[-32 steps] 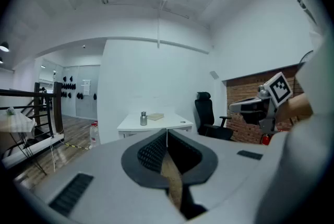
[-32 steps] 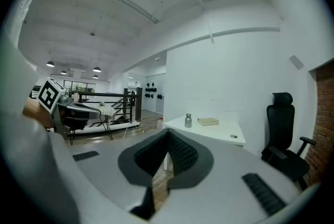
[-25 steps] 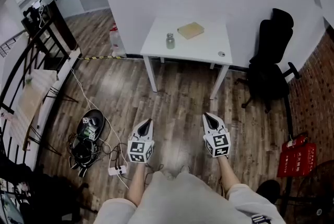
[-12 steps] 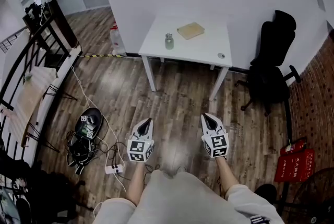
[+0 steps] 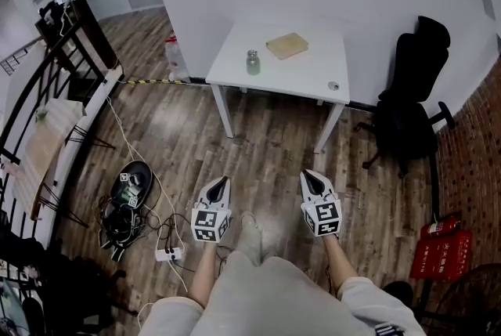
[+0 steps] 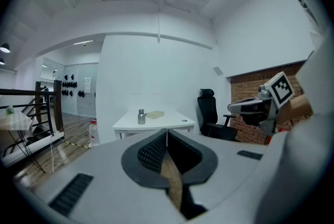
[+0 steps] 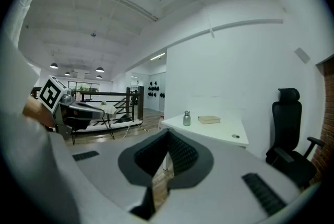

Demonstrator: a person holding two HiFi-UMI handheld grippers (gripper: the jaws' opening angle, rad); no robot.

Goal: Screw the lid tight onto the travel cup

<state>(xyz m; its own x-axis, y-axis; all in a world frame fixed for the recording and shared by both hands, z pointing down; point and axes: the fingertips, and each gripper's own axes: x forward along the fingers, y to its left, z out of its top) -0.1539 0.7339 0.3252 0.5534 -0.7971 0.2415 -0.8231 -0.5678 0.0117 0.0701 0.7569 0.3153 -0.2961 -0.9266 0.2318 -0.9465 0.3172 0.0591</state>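
Well short of the white counter (image 5: 301,74), nothing held.
The left hand-held gripper (image 5: 222,182) and right hand-held gripper (image 5: 308,175) are closed and empty; on the counter, a clumsy grab could topple the upright travel cup (image 5: 253,62) or knock the edge-side lid (image 5: 333,84) off.

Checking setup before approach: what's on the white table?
On the table: a metal cup near its left edge, a flat tan block farther back, and a small round lid at the front right. Whatever lies under the block is covered.
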